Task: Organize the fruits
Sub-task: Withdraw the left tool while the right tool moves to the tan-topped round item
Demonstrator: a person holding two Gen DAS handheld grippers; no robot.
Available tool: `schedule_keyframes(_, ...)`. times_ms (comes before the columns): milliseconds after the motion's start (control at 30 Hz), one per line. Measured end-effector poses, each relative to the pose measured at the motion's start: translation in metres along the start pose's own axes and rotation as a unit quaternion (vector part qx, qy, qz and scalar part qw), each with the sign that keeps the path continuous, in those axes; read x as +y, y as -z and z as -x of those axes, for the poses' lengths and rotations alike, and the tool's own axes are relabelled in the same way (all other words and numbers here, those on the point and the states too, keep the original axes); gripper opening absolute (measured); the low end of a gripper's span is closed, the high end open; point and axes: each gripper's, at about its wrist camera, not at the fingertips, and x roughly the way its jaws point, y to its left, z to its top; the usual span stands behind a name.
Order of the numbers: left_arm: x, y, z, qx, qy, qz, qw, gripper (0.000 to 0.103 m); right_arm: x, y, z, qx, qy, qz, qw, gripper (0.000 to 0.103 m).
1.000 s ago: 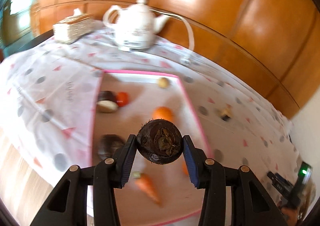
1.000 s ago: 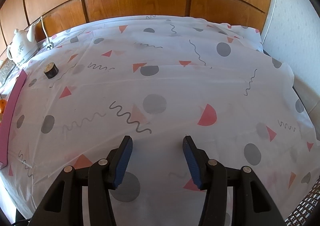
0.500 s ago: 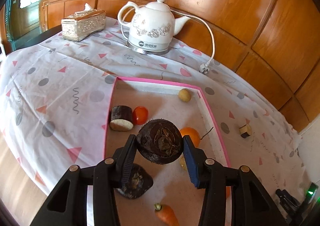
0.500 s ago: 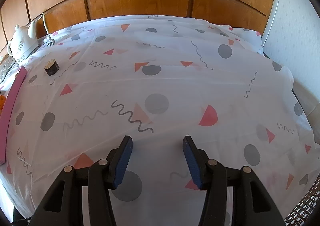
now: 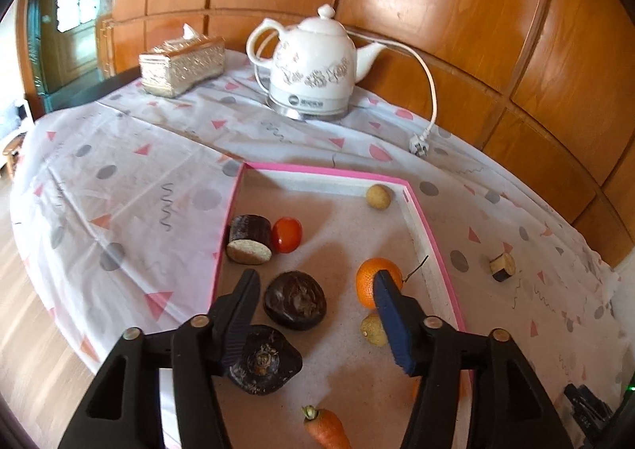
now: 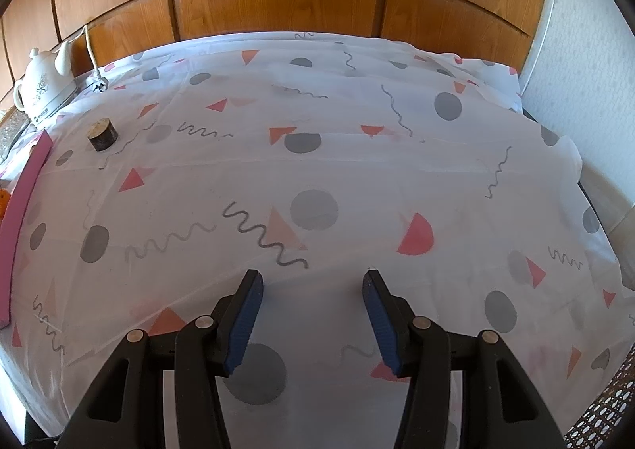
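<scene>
The left tool hangs over the tray with its jaws opening. The dark chestnut lies on the tray floor between the fingers, and neither pad touches it: it is released.

The right tool hangs over bare cloth well away from the tray, jaws apart and empty.

Hazards from this state:

- Roll. The chestnut is rounded and the tray floor is flat, so it may roll toward the second chestnut nearer the tool or toward the tomato.
- Snag on withdrawal. The right-hand finger overlaps the orange in the left wrist view. A sideways exit may knock the orange or the longan beside it. Withdraw straight up.
- Unfinished sorting. One cut piece lies on the cloth outside the tray, past its far rim.
</scene>
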Motion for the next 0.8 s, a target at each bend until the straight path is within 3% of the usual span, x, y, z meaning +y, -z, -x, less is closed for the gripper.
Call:
schedule_keyframes(333, -0.017, 0.015, 0.029, -0.027, -0.011, -0.028, 0.9992, 0.071, 0.037, -0.016, 0.004, -0.023, -0.041, 0.049, 0.998, 0.057)
schedule_keyframes(400, -0.019, 0.018, 0.032, -0.027, -0.011, -0.034, 0.9990, 0.071, 0.050, -0.021, 0.006, -0.030, -0.055, 0.065, 0.996, 0.061)
schedule_keyframes(800, -0.024, 0.029, 0.035, -0.016, -0.006, -0.044, 0.9989, 0.071, 0.103, -0.038, 0.013, -0.053, -0.091, 0.137, 0.985, 0.061)
